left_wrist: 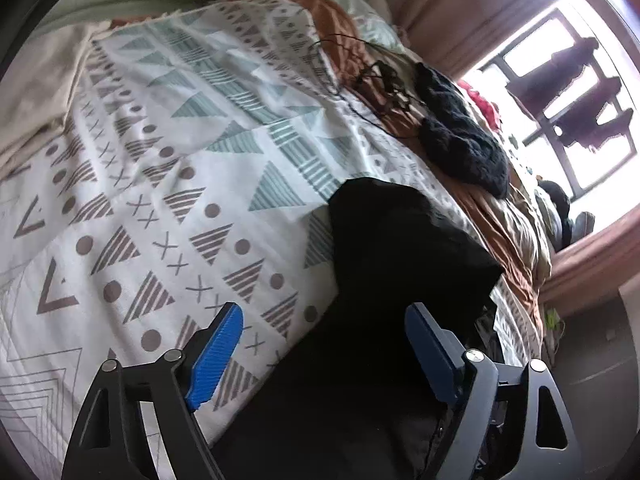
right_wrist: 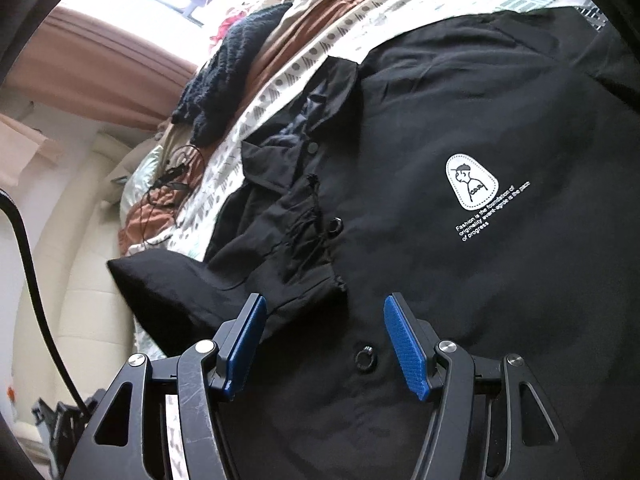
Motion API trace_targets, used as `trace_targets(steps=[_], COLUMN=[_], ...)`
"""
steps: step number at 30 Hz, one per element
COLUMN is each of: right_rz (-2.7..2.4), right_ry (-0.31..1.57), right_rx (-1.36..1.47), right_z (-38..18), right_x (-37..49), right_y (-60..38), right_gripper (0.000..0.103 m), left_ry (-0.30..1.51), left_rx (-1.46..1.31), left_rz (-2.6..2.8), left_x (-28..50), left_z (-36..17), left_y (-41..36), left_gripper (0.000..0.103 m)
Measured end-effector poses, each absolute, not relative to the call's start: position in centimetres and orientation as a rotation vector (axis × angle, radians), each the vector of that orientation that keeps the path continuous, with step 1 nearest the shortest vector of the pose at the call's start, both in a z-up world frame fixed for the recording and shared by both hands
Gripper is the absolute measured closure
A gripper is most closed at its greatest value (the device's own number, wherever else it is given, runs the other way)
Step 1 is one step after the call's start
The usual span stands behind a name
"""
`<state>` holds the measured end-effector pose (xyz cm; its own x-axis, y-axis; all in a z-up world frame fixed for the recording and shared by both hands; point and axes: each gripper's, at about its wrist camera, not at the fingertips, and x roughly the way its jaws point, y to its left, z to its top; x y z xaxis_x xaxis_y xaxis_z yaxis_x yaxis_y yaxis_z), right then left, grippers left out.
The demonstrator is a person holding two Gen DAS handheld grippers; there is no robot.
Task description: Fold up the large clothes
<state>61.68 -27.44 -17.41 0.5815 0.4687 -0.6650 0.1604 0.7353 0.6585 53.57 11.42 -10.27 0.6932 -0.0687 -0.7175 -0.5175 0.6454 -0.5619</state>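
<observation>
A large black jacket [right_wrist: 460, 140] with a white oval logo [right_wrist: 471, 181] and snap buttons lies spread front-up on a patterned bed quilt [left_wrist: 160, 160]. Its collar [right_wrist: 304, 120] points to the left of the right wrist view. A black part of it [left_wrist: 384, 264] reaches across the quilt in the left wrist view. My right gripper [right_wrist: 323, 318] is open just above the jacket's front near a snap ring [right_wrist: 365, 359]. My left gripper [left_wrist: 324, 320] is open over the edge of the black cloth, holding nothing.
A dark knitted garment [left_wrist: 460, 136] and a tangle of black cable [left_wrist: 376, 76] lie on an orange blanket [left_wrist: 340, 28] at the far side of the bed. A window [left_wrist: 572, 112] and pink curtains are beyond. A cream headboard [right_wrist: 80, 280] is at left.
</observation>
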Motion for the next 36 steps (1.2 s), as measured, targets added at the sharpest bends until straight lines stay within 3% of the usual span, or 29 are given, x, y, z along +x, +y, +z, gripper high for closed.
trace_targets(steps=[10, 14, 17, 25, 36], right_rz=[0.218, 0.253, 0.272, 0.17, -0.047], right_ry=[0.976, 1.0, 0.974, 0.784, 0.676], right_rx=[0.733, 0.761, 0.759, 0.728, 0.774], right_z=[-18.4, -19.4, -19.2, -13.7, -11.7], right_x=[64.3, 65.0, 64.6, 61.1, 56.0], right_y=[-25.7, -25.7, -26.2, -31.3, -39.3], right_gripper=[0.043, 0.087, 0.094, 0.097, 0.096], left_ry=[0.792, 0.803, 0.816, 0.84, 0.848], left_rx=[-0.892, -0.861, -0.829, -0.785, -0.765], left_rz=[0.307, 0.31, 0.316, 0.332, 0.327], left_x=[53.5, 53.9, 54.3, 54.6, 54.9], left_z=[-11.4, -11.4, -11.5, -12.0, -12.2], left_y=[12.2, 11.5, 10.9, 10.1, 9.2], left_gripper=[0.024, 0.024, 0.024, 0.024, 0.024])
